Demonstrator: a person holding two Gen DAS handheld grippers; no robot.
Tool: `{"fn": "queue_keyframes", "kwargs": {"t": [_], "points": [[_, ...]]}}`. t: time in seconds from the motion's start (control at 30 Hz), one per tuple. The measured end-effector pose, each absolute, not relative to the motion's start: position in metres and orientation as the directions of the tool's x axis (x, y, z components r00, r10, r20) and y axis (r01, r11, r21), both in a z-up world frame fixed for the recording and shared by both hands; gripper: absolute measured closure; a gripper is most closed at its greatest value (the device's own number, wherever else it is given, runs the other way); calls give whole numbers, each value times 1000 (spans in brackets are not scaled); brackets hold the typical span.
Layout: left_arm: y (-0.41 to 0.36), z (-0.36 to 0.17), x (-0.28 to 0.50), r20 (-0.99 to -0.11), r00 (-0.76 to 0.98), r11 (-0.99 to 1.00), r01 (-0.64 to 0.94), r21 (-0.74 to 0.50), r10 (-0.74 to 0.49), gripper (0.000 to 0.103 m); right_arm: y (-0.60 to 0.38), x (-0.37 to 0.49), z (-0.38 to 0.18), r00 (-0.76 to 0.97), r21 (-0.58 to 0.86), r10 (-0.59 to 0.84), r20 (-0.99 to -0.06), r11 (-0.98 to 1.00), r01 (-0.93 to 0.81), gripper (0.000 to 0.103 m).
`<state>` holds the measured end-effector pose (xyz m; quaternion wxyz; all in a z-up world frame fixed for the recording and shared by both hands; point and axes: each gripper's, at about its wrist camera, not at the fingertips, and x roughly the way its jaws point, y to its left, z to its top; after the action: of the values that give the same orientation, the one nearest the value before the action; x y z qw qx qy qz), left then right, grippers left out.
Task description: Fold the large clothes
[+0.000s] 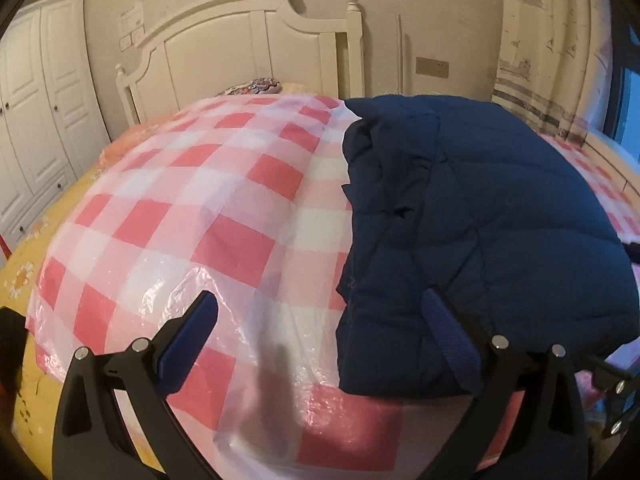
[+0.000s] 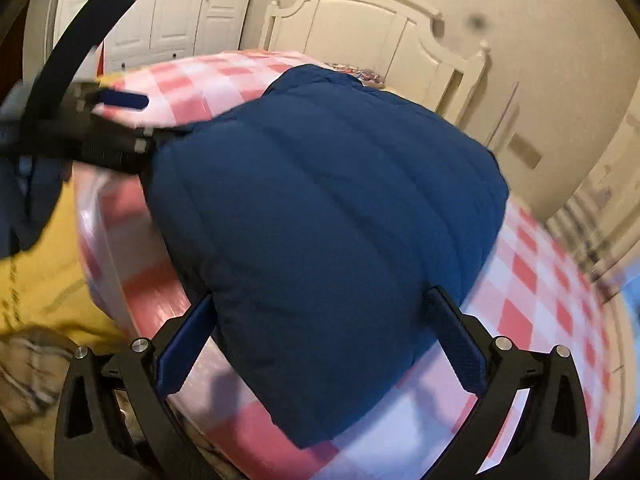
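A navy quilted jacket (image 1: pixel 480 216) lies folded in a thick bundle on the right part of a pink-and-white checked plastic sheet (image 1: pixel 208 208) spread over the bed. My left gripper (image 1: pixel 320 324) is open at the jacket's near-left corner; its right finger (image 1: pixel 444 332) rests against the jacket and its left finger (image 1: pixel 192 340) is over the sheet. In the right wrist view the jacket (image 2: pixel 328 200) fills the middle. My right gripper (image 2: pixel 320 320) is open, its fingers wide apart on either side of the jacket's near end. The left gripper (image 2: pixel 96 120) shows blurred at the jacket's far-left side.
A white headboard (image 1: pixel 248 40) stands at the far end of the bed, with a patterned pillow (image 1: pixel 256 87) below it. A white wardrobe (image 1: pixel 36 112) is on the left and a curtain (image 1: pixel 552 48) on the right. A yellow flowered bedsheet (image 1: pixel 20 280) shows beyond the plastic sheet's edge.
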<state>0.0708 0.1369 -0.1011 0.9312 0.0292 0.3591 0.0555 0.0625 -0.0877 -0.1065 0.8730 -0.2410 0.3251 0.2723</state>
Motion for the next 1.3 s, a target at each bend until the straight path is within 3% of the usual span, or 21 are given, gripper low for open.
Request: {"fn": "queue_keyframes", "kwargs": {"t": [0.07, 0.13, 0.37, 0.4, 0.47, 0.53, 0.57, 0.7, 0.83, 1.0, 1.1, 1.17, 1.23, 1.27, 1.3], "points": [[137, -90, 71, -663, 739, 992, -63, 106, 118, 2, -101, 66, -86, 584, -119, 406, -703, 742, -659, 4], [140, -73, 70, -648, 758, 997, -40, 69, 75, 2, -120, 70, -61, 576, -7, 504, -644, 749, -663, 4], [125, -1, 141, -586, 810, 999, 19, -37, -37, 2, -147, 150, -19, 698, 22, 470, -540, 837, -546, 6], [121, 4, 162, -597, 802, 999, 1, -40, -25, 2, -148, 163, -18, 702, 32, 461, -543, 846, -532, 9], [115, 4, 197, -624, 781, 998, -23, -63, -21, 2, -151, 203, -15, 725, 49, 424, -543, 878, -477, 30], [106, -5, 225, -648, 762, 998, -40, -52, -3, 2, -154, 232, -14, 722, 92, 424, -547, 888, -451, 43], [102, -12, 235, -661, 750, 998, -47, -33, 14, 2, -157, 247, -17, 716, 127, 429, -550, 891, -436, 46], [90, -68, 271, -741, 658, 990, -76, 115, 137, 2, -148, 300, -40, 690, 164, 379, -617, 919, -359, 46], [117, -91, 273, -763, 645, 994, -95, -51, 23, 2, -120, 339, -97, 560, 147, 370, -741, 904, -402, 45], [121, -101, 274, -763, 647, 993, -96, -64, 13, 2, -109, 338, -99, 570, 59, 308, -761, 909, -412, 45], [123, -103, 275, -762, 648, 991, -98, -87, -3, 2, -117, 338, -101, 582, 99, 337, -740, 911, -401, 45], [122, -102, 271, -759, 651, 991, -102, -81, 5, 2, -128, 332, -99, 581, 159, 376, -722, 907, -389, 41], [121, -102, 271, -760, 650, 993, -101, -68, 14, 2, -136, 325, -94, 571, 198, 381, -728, 913, -357, 15], [121, -102, 272, -763, 646, 993, -97, -63, 15, 2, -142, 317, -92, 558, 235, 391, -732, 913, -332, 8], [121, -102, 272, -765, 644, 993, -95, -63, 13, 2, -150, 306, -90, 543, 289, 419, -728, 906, -311, 8]]}}
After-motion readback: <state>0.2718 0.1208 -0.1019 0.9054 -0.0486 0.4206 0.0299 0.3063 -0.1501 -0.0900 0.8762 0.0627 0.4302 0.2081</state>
